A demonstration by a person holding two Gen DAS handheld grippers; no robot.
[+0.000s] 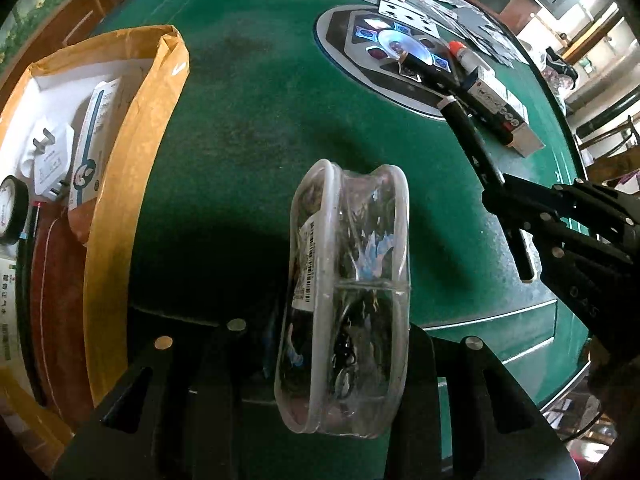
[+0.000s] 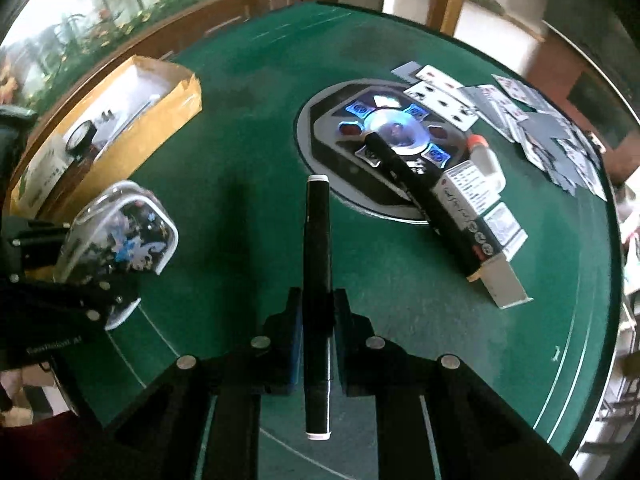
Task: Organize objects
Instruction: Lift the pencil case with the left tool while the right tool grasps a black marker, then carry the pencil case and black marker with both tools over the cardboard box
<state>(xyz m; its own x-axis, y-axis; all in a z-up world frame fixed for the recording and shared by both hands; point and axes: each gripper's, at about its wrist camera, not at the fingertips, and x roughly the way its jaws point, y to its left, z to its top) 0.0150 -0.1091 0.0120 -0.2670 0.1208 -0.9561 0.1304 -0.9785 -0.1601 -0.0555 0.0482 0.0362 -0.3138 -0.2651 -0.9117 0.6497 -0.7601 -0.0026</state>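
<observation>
My left gripper (image 1: 340,344) is shut on a clear plastic pouch (image 1: 352,240) filled with small dark and blue items and holds it upright above the green table (image 1: 248,152). In the right wrist view the same pouch (image 2: 120,236) sits at the left in the left gripper (image 2: 88,268). My right gripper (image 2: 318,308) is shut on a black marker (image 2: 317,232) with white ends, gripped near its middle and pointing away over the felt. The left wrist view shows the right gripper (image 1: 508,208) at the right with that marker (image 1: 468,120).
An open cardboard box (image 1: 132,160) at the left holds a white charger (image 1: 52,156), a tape roll (image 1: 12,208) and a small carton. On the central panel (image 2: 340,152) lie a second black marker (image 2: 424,196), a glue bottle (image 2: 484,160) and a white box (image 2: 492,232). Playing cards (image 2: 520,120) are scattered beyond.
</observation>
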